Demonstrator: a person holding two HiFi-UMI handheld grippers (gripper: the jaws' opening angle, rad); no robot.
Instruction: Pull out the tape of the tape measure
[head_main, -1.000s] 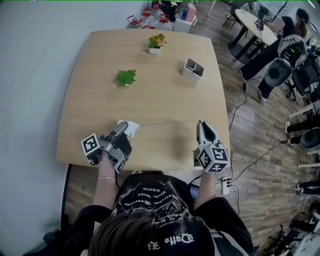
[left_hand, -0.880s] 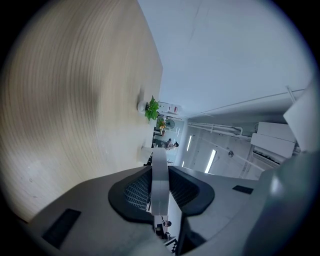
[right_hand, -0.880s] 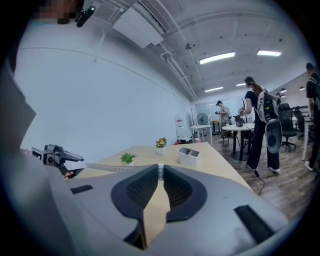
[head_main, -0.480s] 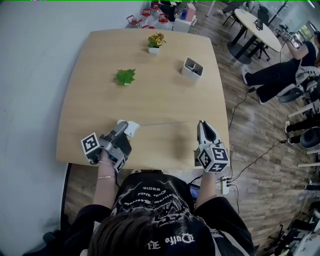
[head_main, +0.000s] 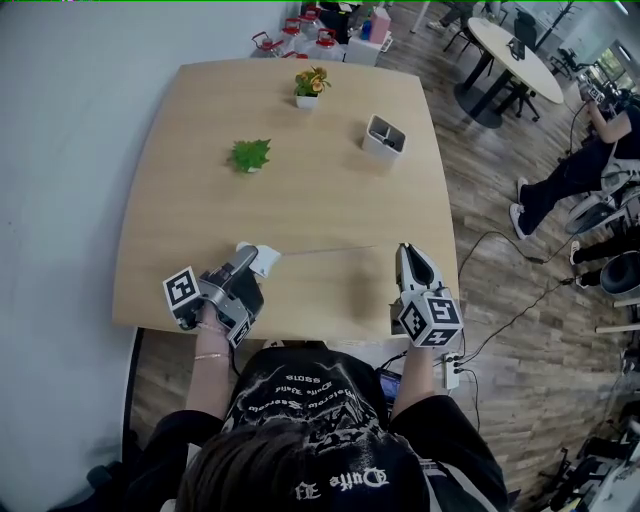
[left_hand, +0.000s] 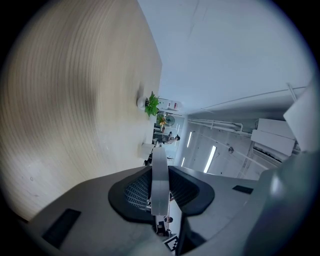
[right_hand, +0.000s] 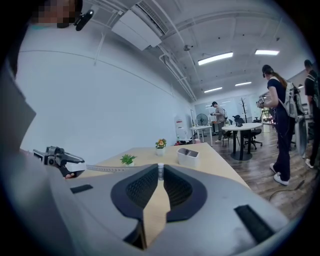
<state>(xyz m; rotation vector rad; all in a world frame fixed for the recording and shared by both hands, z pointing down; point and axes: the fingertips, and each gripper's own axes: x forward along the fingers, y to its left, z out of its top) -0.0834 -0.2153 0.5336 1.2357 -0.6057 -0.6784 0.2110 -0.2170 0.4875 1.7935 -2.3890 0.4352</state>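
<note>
The white tape measure case (head_main: 263, 258) is clamped in my left gripper (head_main: 251, 263) near the table's front left. Its thin tape (head_main: 335, 249) runs level across the wooden table (head_main: 200, 120) to my right gripper (head_main: 402, 251), which is shut on the tape's end. In the left gripper view the case (left_hand: 160, 187) shows edge-on as a pale band between the dark pads. In the right gripper view the tape's tip (right_hand: 160, 173) stands at the closed jaw tips, and the tape (right_hand: 112, 169) leads left to the case (right_hand: 76, 161) in the other gripper.
A small green plant (head_main: 252, 154), a potted flower (head_main: 312, 84) and a white box (head_main: 385, 136) stand on the far half of the table. The table's right edge is close beside my right gripper. People, chairs and a round table (head_main: 510, 45) stand on the wood floor at the right.
Both grippers and the stretched tape stay where they were. Only a seated person in the background at the right has shifted.
</note>
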